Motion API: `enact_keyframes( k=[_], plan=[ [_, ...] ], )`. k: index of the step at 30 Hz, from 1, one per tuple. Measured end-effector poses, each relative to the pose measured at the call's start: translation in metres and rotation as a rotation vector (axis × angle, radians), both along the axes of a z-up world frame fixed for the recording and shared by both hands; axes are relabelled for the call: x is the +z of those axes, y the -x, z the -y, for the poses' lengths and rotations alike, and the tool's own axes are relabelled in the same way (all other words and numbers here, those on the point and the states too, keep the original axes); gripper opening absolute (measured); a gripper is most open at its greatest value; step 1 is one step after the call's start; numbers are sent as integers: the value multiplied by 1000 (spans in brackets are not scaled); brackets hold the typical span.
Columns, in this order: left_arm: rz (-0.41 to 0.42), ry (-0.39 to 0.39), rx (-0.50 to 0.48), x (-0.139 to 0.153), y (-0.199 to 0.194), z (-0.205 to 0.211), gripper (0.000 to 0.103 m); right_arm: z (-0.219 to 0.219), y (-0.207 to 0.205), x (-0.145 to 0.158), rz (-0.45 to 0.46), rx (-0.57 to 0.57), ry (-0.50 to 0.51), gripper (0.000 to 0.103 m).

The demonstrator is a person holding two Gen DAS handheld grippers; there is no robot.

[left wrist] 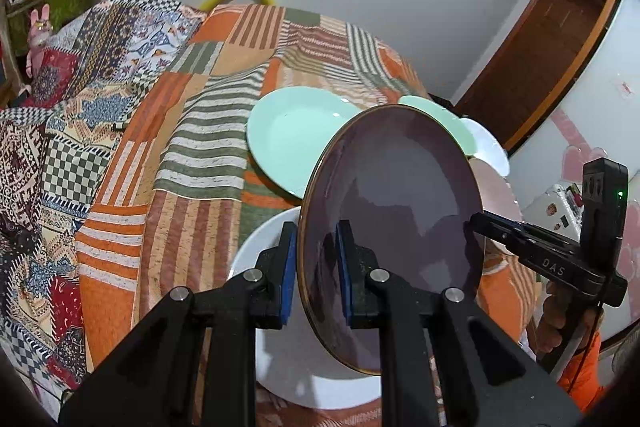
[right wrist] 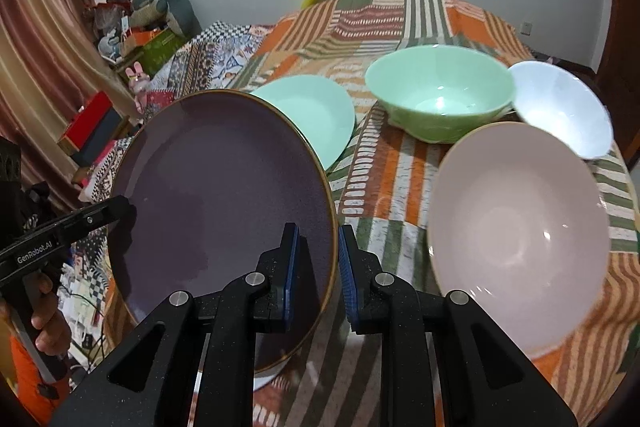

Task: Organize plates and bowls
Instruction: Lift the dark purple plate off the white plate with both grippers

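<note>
Purple plate (left wrist: 392, 211) — tilted, rim pinched between both tongs' blue pads.

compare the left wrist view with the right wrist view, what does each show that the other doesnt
Only the left wrist view shows the white plate lying under the raised purple plate, and the wooden door at the right.

Only the right wrist view shows the full insides of the pink bowl, green bowl and white bowl, plus the curtain at the left.

Both show the purple plate gripped at opposite rims by the left gripper and right gripper, the mint plate and the patchwork cloth.
</note>
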State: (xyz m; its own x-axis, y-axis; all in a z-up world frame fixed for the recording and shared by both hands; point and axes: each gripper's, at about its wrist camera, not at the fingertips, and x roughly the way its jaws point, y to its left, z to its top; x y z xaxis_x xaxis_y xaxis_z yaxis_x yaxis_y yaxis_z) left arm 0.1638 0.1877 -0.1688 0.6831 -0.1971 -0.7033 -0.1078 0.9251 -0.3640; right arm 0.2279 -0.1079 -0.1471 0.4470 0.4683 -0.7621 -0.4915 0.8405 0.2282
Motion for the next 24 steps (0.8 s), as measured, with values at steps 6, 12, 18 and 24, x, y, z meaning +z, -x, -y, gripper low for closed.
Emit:
enact_keyframes(
  k=[6,12,18,24],
  plan=[
    [4,-16,-19,14,14,22,17,20,17,15,32,-17,-28,19],
    [-4,-6,-30,15,28,44,17,42,31,19,39,-38,-46,19],
    [-33,-6,-58,11,37,69,17,62,42,18,35,-63,-62,19],
    [-80,-2,-87,-1,39,89,17,79,49,7,10,-93,-61,19]
  ],
)
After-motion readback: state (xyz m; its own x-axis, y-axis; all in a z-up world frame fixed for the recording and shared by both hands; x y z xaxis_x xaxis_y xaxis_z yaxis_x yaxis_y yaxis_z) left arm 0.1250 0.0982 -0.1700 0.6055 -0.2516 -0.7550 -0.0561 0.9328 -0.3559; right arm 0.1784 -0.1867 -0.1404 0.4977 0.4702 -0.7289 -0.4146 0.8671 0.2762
